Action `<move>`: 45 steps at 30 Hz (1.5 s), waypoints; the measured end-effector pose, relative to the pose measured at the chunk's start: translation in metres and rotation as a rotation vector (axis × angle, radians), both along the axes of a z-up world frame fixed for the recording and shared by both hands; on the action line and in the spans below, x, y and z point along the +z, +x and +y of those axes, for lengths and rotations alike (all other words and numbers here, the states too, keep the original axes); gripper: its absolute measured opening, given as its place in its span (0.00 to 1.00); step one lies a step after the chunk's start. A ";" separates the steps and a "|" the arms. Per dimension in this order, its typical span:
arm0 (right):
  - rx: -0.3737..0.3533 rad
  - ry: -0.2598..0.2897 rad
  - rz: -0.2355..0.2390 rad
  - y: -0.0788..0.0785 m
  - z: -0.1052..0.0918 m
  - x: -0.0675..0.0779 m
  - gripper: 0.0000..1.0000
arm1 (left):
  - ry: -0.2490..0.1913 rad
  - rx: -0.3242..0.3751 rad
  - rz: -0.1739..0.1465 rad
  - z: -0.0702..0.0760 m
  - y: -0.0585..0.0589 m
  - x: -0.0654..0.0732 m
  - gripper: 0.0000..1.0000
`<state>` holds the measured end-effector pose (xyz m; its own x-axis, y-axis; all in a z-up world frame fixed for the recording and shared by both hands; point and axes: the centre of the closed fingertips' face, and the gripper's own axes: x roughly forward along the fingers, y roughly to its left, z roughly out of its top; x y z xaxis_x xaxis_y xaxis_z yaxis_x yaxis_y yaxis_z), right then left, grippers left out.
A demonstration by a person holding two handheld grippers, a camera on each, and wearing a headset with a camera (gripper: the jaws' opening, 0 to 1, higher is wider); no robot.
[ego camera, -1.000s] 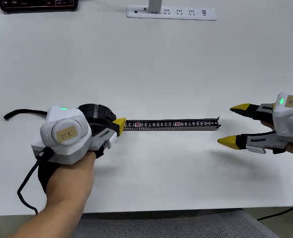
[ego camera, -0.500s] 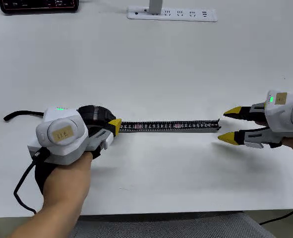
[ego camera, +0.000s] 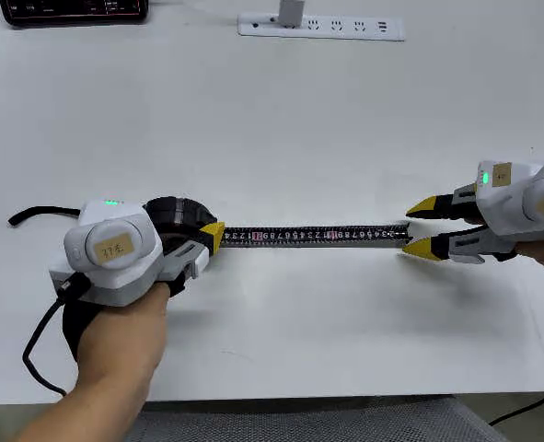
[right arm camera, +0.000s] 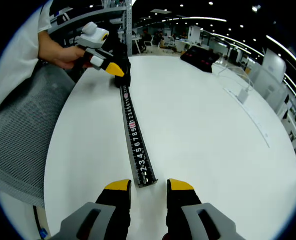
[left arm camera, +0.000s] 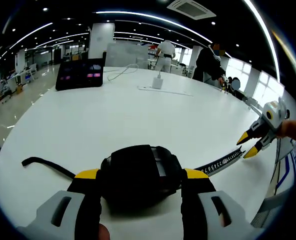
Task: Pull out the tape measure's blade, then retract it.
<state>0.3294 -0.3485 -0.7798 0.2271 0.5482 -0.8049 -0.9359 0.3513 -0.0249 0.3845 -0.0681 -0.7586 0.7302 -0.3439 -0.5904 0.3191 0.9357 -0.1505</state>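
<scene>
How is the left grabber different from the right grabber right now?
The left gripper is shut on the tape measure's black case; the right gripper is open and holds nothing. The left gripper sits where the blade starts; the right gripper's fingers sit either side of its free end. Both are white with yellow-tipped fingers.

On the white surface (ego camera: pixel 281 138), the tape measure (ego camera: pixel 175 216) has a black case and a dark blade (ego camera: pixel 313 235) printed with white numerals and a few red marks, while the left gripper (left arm camera: pixel 140 175) and right gripper (ego camera: pixel 410 230) are white and grey with black, yellow-tipped jaws.
</scene>
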 end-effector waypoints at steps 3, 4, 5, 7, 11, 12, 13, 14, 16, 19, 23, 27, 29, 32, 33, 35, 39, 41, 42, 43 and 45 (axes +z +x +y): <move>0.016 -0.004 0.005 0.001 0.000 -0.001 0.23 | -0.002 0.000 0.001 0.000 0.000 0.000 0.60; 0.020 -0.005 0.009 0.000 0.001 -0.002 0.23 | -0.002 -0.001 0.001 0.000 0.000 0.000 0.60; 0.033 -0.007 0.014 -0.001 0.001 -0.003 0.21 | -0.003 0.000 0.002 0.000 0.000 0.000 0.60; 0.053 -0.016 0.010 -0.001 0.002 -0.004 0.19 | -0.003 0.000 0.002 0.000 0.000 0.000 0.60; 0.062 -0.008 0.021 -0.001 0.004 -0.005 0.18 | -0.004 -0.001 0.004 0.000 0.000 0.000 0.60; 0.065 -0.007 0.022 -0.001 0.004 -0.005 0.17 | -0.005 -0.002 0.005 0.000 0.000 0.000 0.60; 0.071 -0.011 0.019 -0.001 0.004 -0.005 0.16 | -0.006 -0.003 0.006 0.000 0.000 0.000 0.60; 0.078 -0.010 0.020 -0.002 0.005 -0.005 0.15 | -0.007 -0.004 0.006 0.000 0.000 0.000 0.60; 0.079 -0.011 0.019 -0.002 0.005 -0.006 0.13 | -0.007 -0.003 0.006 0.000 0.000 0.000 0.60; 0.093 -0.018 0.011 -0.002 0.006 -0.007 0.12 | -0.007 -0.002 0.007 0.000 0.000 -0.001 0.60; 0.106 -0.026 0.005 -0.002 0.006 -0.007 0.12 | -0.009 -0.003 0.008 0.000 -0.001 -0.001 0.60; 0.127 -0.041 -0.005 -0.002 0.006 -0.007 0.11 | -0.008 0.000 0.009 0.000 -0.001 -0.001 0.60; 0.130 -0.052 -0.003 -0.002 0.006 -0.008 0.11 | -0.009 0.006 0.012 0.000 -0.001 -0.001 0.60; 0.134 -0.057 -0.005 -0.001 0.006 -0.008 0.11 | -0.015 0.013 0.018 0.001 -0.002 -0.001 0.60; 0.133 -0.057 -0.002 -0.001 0.006 -0.008 0.11 | -0.017 0.014 0.020 0.001 -0.002 -0.001 0.60; 0.134 -0.057 -0.003 -0.001 0.006 -0.008 0.11 | -0.019 0.016 0.024 0.001 -0.002 -0.001 0.60; 0.135 -0.057 -0.004 -0.001 0.006 -0.008 0.11 | -0.017 0.018 0.024 0.001 -0.002 -0.001 0.60; 0.136 -0.059 -0.006 -0.001 0.006 -0.008 0.11 | -0.011 0.012 0.025 0.001 -0.002 -0.001 0.59; 0.137 -0.060 -0.006 -0.001 0.006 -0.008 0.11 | -0.009 0.011 0.027 0.001 -0.002 -0.001 0.59; 0.138 -0.060 -0.006 -0.001 0.006 -0.008 0.11 | -0.007 0.010 0.032 0.001 -0.002 -0.001 0.59; 0.139 -0.064 -0.007 0.000 0.006 -0.008 0.10 | -0.004 0.009 0.038 0.001 -0.002 -0.001 0.59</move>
<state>0.3295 -0.3427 -0.7877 0.1585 0.5225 -0.8378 -0.9751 0.2161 -0.0498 0.3826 -0.0671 -0.7599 0.7103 -0.3395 -0.6167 0.3042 0.9380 -0.1659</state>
